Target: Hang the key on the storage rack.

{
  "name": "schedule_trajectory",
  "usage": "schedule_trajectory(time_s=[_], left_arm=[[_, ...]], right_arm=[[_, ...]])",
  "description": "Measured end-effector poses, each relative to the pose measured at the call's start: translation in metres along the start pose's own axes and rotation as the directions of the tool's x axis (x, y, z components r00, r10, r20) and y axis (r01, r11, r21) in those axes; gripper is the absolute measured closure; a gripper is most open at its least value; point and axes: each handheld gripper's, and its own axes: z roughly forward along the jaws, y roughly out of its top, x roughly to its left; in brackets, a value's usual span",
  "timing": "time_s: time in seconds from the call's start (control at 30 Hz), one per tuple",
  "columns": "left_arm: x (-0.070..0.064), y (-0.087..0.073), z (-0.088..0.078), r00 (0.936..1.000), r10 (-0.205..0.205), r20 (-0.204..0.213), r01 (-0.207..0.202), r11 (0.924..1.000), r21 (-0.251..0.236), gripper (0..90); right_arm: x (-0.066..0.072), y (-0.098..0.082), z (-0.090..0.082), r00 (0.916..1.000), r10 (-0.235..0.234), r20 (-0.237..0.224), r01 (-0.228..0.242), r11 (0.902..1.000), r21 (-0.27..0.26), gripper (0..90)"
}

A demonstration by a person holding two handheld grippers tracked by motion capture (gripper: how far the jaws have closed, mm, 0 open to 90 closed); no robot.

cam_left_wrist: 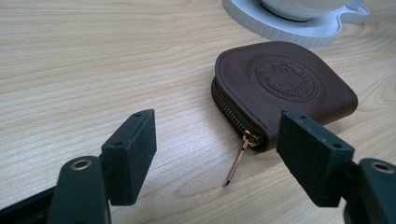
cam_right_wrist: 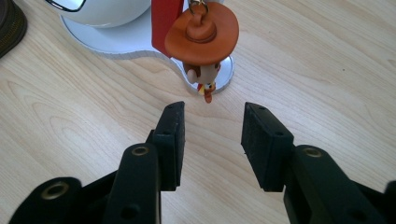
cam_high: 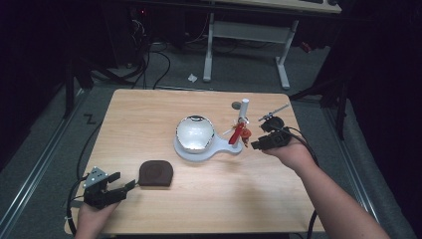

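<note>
Right gripper (cam_right_wrist: pixel 212 140): jaws apart, nothing between them. The cowboy-hat figure charm (cam_right_wrist: pixel 201 44) hangs just beyond the jaw tips, apart from them. Left gripper (cam_left_wrist: pixel 217 154): jaws wide apart, empty; the brown zip pouch (cam_left_wrist: pixel 285 88) lies just ahead, its zip pull (cam_left_wrist: pixel 238 161) between the jaws.

**What the pictures hide or cut off**

In the right gripper view, the red strap (cam_right_wrist: pixel 166 21) and the white bowl (cam_right_wrist: pixel 100 10) are cut by the top edge. The figure's face (cam_right_wrist: pixel 201 72) is hidden under its orange hat (cam_right_wrist: pixel 201 31).

In the left gripper view, the white base (cam_left_wrist: pixel 299 29) runs out at the top edge, and the embossed mark on the brown pouch (cam_left_wrist: pixel 285 86) is too faint to read.
</note>
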Motion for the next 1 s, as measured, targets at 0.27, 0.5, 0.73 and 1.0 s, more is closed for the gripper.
schedule_trajectory(time_s=[0.27,0.5,0.73,1.0], left_arm=[[-0.002,0.000,0.001,1.0000,0.008,0.001,-0.008,1.0000,0.003,29.1],[-0.005,0.000,0.002,0.9997,0.025,-0.001,-0.025,0.9997,0.001,29.0],[-0.009,0.001,0.003,0.9991,0.042,0.005,-0.042,0.9991,-0.007,29.3],[-0.014,0.001,0.004,0.9979,0.064,0.007,-0.064,0.9979,-0.012,29.6]], right_arm=[[-0.002,-0.015,-0.011,0.9996,0.002,0.028,-0.001,0.9991,-0.042,55.5],[-0.005,-0.031,-0.019,0.9984,0.003,0.056,0.002,0.9959,-0.090,54.9],[0.001,-0.050,-0.020,0.9974,-0.020,0.069,0.029,0.9920,-0.123,53.6],[0.008,-0.078,-0.012,0.9975,-0.006,0.071,0.020,0.9814,-0.191,51.1]])
